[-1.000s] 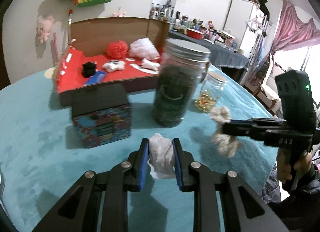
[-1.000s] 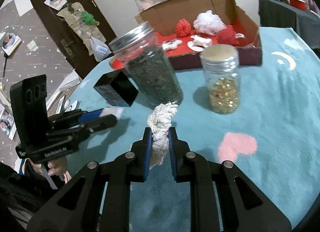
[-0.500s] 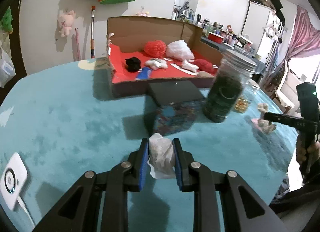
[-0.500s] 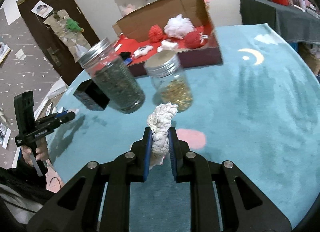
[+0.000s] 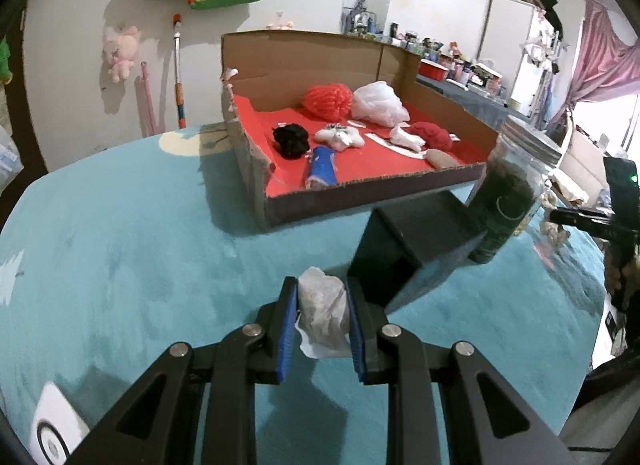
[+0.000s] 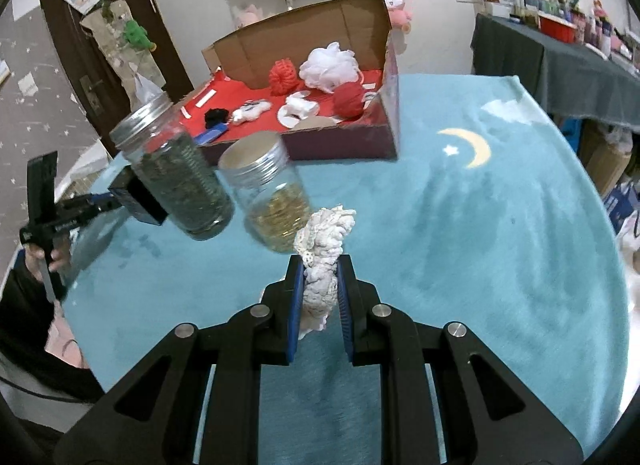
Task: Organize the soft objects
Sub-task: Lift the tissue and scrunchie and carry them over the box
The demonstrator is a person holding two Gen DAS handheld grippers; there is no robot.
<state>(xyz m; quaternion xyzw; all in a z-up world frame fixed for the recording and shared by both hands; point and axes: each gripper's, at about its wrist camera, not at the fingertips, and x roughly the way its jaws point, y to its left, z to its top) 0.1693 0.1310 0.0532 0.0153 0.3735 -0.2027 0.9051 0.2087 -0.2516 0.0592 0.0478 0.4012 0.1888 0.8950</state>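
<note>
the left tongs (image 5: 322,307) are clamped on a crumpled white wad (image 5: 323,311) above the teal bench (image 5: 120,249), near a black box (image 5: 416,241). the right tongs (image 6: 319,283) are clamped on a cream crocheted piece (image 6: 324,249), near the gold-filled jar (image 6: 272,193). further off, the red-lined cardboard box (image 6: 344,141) holds other soft things.

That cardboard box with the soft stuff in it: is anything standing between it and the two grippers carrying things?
Yes. In front of the left gripper, shut on a white wad, stands a black box. Two jars stand between the right gripper, holding a knitted cream piece, and the cardboard box.
</note>
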